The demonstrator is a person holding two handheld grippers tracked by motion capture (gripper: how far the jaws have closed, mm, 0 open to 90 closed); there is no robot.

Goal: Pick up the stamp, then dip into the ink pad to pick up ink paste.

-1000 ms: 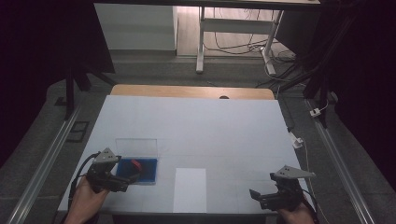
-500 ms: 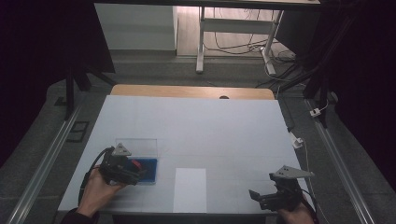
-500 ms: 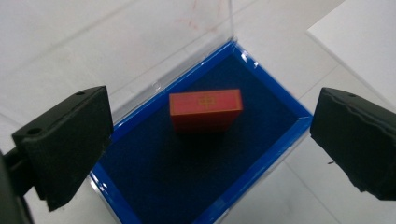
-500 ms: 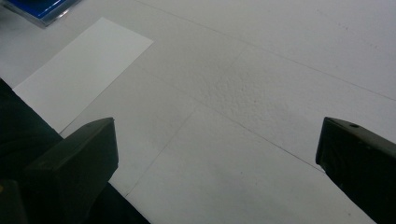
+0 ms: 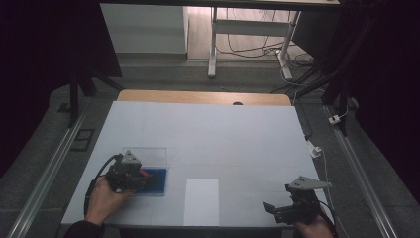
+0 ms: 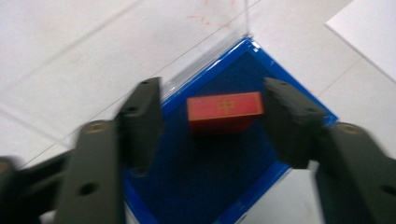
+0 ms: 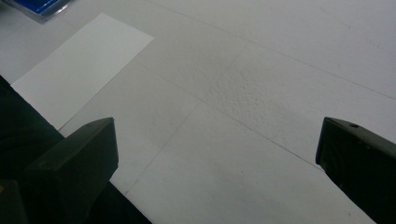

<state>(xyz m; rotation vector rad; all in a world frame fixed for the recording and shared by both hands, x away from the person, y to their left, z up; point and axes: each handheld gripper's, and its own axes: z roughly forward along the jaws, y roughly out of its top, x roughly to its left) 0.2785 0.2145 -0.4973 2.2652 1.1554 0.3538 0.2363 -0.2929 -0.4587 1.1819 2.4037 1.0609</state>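
On the white counter [image 5: 208, 134], near its front-left corner, the left hand-held gripper [image 6: 212, 121] is spread around a red block [image 6: 225, 111] in a blue tray [image 6: 219, 186], ungrasped; the right hand-held gripper [image 7: 219, 154] is held spread, idle.

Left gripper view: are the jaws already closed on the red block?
No, the left gripper is open, its jaws apart on either side of the red block, touching neither side.

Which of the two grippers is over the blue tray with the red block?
The left gripper: its open jaws straddle the red block in the blue tray. The right gripper hovers open over bare table, away from the tray.
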